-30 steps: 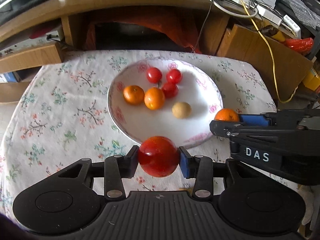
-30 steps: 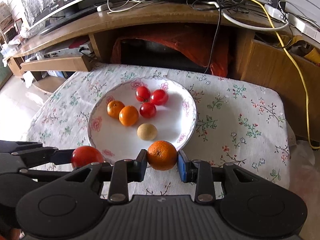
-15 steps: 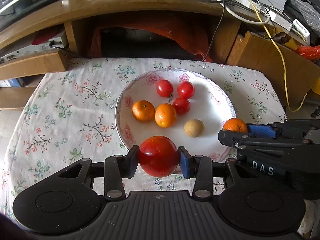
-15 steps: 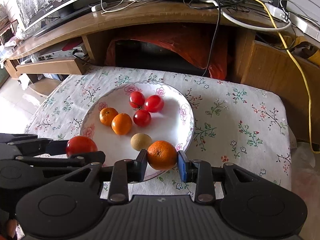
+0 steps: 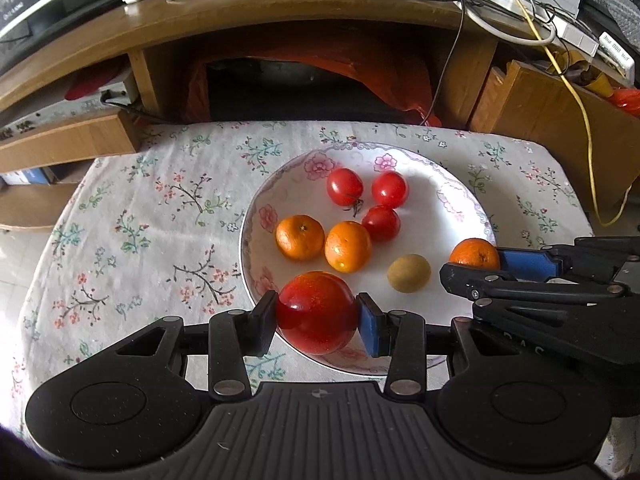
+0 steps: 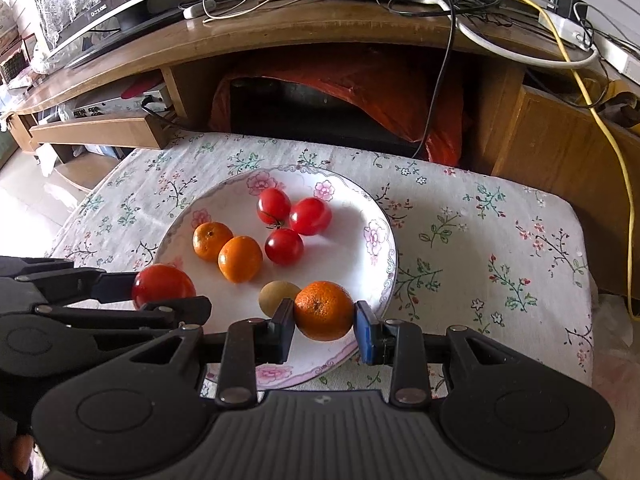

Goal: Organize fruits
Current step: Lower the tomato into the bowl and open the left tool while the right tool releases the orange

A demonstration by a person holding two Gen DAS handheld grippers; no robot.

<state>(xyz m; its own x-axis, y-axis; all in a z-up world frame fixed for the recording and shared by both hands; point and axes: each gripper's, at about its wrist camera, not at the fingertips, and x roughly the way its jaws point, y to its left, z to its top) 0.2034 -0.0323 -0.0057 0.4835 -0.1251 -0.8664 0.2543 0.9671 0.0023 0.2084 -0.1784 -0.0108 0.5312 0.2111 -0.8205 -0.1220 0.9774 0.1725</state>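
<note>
My left gripper (image 5: 318, 318) is shut on a large red tomato (image 5: 316, 312), held over the near rim of the white flowered plate (image 5: 460, 196). My right gripper (image 6: 323, 320) is shut on an orange (image 6: 323, 310) above the plate's near right part (image 6: 376, 236). On the plate lie three small red tomatoes (image 5: 345, 186), two oranges (image 5: 300, 238) and a small tan fruit (image 5: 409, 273). In the left wrist view the right gripper (image 5: 476, 264) shows at the right with its orange (image 5: 474, 253). In the right wrist view the left gripper (image 6: 162, 294) shows at the left with the tomato (image 6: 163, 283).
The plate stands on a floral tablecloth (image 5: 160, 216) over a small table. Behind it is a wooden TV stand (image 6: 280, 28) with cables, a yellow cable (image 6: 616, 152) at the right and an orange-red cloth (image 6: 360, 80) in its opening.
Both grippers have moved forward over the plate with their fruits; the tomato and the orange now hang above the plate's near part rather than in front of its rim.
</note>
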